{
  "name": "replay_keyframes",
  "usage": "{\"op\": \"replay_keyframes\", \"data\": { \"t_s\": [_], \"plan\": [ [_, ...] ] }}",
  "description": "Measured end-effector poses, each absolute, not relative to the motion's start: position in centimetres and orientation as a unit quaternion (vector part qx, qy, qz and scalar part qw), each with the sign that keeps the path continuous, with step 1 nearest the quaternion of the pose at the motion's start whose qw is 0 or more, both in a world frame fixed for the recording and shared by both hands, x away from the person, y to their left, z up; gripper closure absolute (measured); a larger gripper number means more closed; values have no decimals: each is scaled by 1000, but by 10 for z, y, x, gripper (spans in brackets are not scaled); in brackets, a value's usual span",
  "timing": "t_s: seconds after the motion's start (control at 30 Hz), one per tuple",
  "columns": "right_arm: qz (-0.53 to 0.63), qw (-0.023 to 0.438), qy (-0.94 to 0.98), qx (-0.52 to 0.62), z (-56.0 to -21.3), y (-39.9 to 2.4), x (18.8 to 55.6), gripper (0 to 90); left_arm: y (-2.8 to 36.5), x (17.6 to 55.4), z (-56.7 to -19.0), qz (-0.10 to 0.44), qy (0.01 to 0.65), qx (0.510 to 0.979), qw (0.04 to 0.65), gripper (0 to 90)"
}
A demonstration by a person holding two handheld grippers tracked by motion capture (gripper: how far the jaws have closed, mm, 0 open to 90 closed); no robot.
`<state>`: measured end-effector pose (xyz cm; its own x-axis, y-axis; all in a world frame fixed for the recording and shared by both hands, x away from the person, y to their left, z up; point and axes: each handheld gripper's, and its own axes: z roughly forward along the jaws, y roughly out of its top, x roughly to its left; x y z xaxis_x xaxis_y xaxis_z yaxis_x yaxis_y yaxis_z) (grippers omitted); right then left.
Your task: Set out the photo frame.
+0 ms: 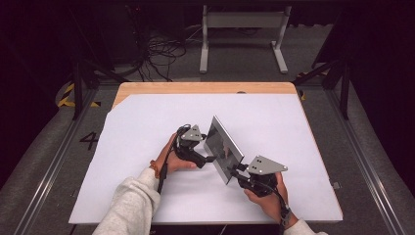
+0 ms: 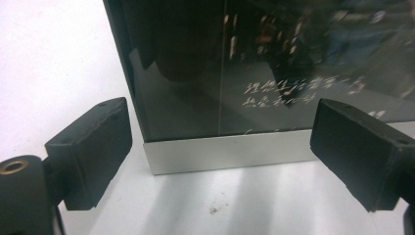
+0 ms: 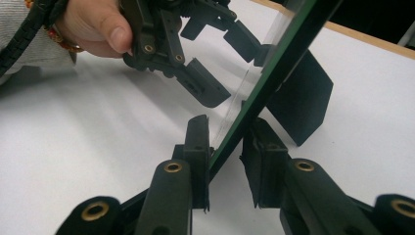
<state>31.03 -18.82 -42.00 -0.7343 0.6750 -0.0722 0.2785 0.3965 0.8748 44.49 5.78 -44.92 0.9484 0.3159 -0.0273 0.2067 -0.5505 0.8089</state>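
Between the right gripper's (image 3: 225, 161) jaws, pinched shut on its near edge, stood a glass-fronted picture frame with a silver border (image 1: 223, 147), propped upright on the white table cover (image 1: 147, 127), seemingly so it would not topple. Just beside its glass, the left gripper (image 2: 215, 156) held wide, empty jaws, apparently letting go. A black stand flap (image 3: 301, 100) jutted behind.

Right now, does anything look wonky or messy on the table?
Nothing is spilled or broken. The picture frame leans back instead of lying flat, but its back stand props it up. The right tongs pinch its edge, and the left tongs are open in front of it.
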Motion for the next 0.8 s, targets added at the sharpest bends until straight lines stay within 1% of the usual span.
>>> {"op": "replay_keyframes", "data": {
  "t_s": [0.07, 0.17, 0.2, 0.3, 0.53, 0.8],
  "plan": [
    [461, 211, 810, 294, -421, -188, 311, 730, 57, 446, -450, 64, 145, 879, 449, 92],
    [460, 208, 812, 293, -421, -188, 312, 731, 55, 449, -453, 53, 141, 883, 444, 97],
    [460, 208, 812, 294, -421, -188, 312, 731, 54, 450, -453, 42, 137, 885, 442, 98],
    [459, 207, 813, 293, -421, -188, 312, 733, 53, 451, -453, 39, 136, 886, 442, 97],
    [459, 206, 811, 299, -420, -194, 313, 762, 60, 448, -449, 44, 130, 894, 427, 201],
    [463, 207, 804, 312, -420, -201, 314, 793, 68, 439, -445, 50, 134, 900, 411, 262]
  ]
}}
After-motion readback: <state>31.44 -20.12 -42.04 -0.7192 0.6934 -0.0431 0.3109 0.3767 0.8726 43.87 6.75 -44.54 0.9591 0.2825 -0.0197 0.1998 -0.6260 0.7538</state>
